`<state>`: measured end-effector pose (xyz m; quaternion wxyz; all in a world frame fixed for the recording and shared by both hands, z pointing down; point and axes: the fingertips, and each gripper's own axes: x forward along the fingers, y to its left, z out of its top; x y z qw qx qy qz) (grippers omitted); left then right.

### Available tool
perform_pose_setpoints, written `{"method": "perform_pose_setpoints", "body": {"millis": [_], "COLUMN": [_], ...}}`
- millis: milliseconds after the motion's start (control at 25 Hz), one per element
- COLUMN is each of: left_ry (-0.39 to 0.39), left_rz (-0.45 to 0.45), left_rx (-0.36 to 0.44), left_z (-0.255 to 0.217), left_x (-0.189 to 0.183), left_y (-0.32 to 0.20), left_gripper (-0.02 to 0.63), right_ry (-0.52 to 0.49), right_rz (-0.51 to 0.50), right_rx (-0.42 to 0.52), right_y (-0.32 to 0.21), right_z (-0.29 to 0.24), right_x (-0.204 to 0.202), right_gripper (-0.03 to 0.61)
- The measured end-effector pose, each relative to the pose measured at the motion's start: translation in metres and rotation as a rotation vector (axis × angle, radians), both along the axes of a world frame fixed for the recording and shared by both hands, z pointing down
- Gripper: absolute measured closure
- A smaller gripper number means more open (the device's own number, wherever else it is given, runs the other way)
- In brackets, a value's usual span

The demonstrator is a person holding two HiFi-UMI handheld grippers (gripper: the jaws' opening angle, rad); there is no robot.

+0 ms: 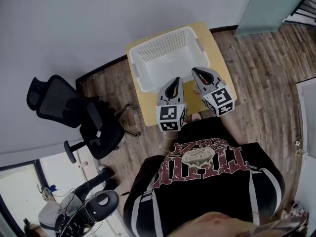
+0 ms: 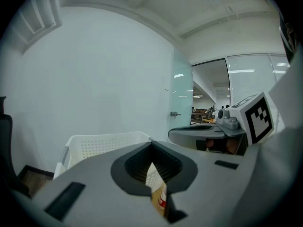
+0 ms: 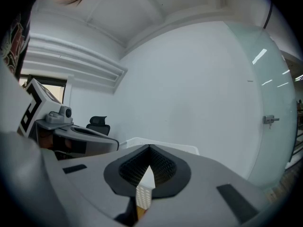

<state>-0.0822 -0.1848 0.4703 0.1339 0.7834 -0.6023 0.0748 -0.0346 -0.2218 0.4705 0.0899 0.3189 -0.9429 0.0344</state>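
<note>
The left gripper (image 1: 175, 80) and the right gripper (image 1: 196, 71) are held closed and empty, side by side over the near edge of the table (image 1: 219, 56). They are just short of the white basket (image 1: 163, 46) and are best held level, clear of its rim.

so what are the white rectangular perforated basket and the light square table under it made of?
White rectangular perforated basket: probably moulded plastic, matte; regular rows of small holes in thin walls, rolled rim.
Light square table: pale wood or wood-look laminate, smooth; grain too faint to tell which.
</note>
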Motion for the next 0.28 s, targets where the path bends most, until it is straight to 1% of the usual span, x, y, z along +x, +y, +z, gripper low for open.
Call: {"method": "perform_pose_setpoints", "body": {"millis": [280], "left_ry": [0.002], "left_rz": [0.006], "left_rx": [-0.006], "left_z": [0.0027], "left_x": [0.0013], "left_y": [-0.0004], "left_gripper": [0.586], "right_ry": [0.008], "right_rz": [-0.003], "right_rx": [0.001], "right_y": [-0.0003], "right_z": [0.0022], "right_x": [0.0005], "right_gripper": [0.561]}}
